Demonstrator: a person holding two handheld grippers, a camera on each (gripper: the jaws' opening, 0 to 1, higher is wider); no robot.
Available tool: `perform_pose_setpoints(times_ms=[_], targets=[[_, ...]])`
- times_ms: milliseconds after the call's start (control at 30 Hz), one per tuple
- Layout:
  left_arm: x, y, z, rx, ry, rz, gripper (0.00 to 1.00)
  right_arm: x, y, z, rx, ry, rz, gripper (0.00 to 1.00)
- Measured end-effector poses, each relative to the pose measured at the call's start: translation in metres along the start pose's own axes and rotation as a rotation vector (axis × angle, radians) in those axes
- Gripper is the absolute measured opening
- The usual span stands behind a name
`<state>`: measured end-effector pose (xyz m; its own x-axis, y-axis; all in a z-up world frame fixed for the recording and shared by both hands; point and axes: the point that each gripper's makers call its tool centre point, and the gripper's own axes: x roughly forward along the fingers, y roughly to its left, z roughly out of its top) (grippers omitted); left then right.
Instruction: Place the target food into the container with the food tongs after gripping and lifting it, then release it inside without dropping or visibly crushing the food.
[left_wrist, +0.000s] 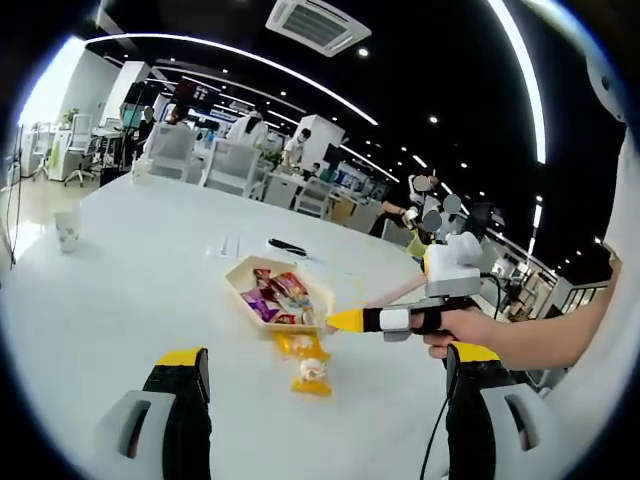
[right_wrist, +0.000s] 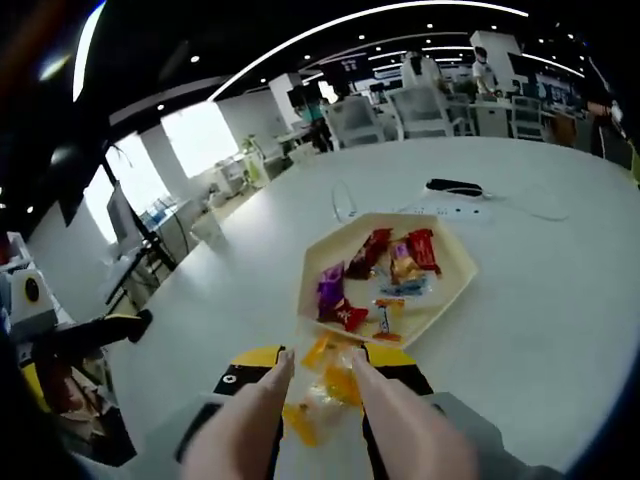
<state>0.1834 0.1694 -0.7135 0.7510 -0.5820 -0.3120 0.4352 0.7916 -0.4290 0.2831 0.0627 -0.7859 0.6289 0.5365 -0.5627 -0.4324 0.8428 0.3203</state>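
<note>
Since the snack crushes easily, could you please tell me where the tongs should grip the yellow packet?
Grip the yellow packet across its middle, coming from the near side, away from the tray. It lies flat between the tong arms, and its crinkled ends would slip.

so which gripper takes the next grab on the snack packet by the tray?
Right. The right gripper already has the tongs straddling the yellow snack packet just short of the tray. The left gripper carries no tongs; its jaws are open, set back from the packet.
</note>
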Motion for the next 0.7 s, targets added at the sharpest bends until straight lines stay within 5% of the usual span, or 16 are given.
perform_pose_setpoints(times_ms=[700], targets=[[-0.002,0.003,-0.005,-0.009,0.007,0.008,0.99,0.005,0.004,-0.019,-0.006,0.046,0.0,0.29]])
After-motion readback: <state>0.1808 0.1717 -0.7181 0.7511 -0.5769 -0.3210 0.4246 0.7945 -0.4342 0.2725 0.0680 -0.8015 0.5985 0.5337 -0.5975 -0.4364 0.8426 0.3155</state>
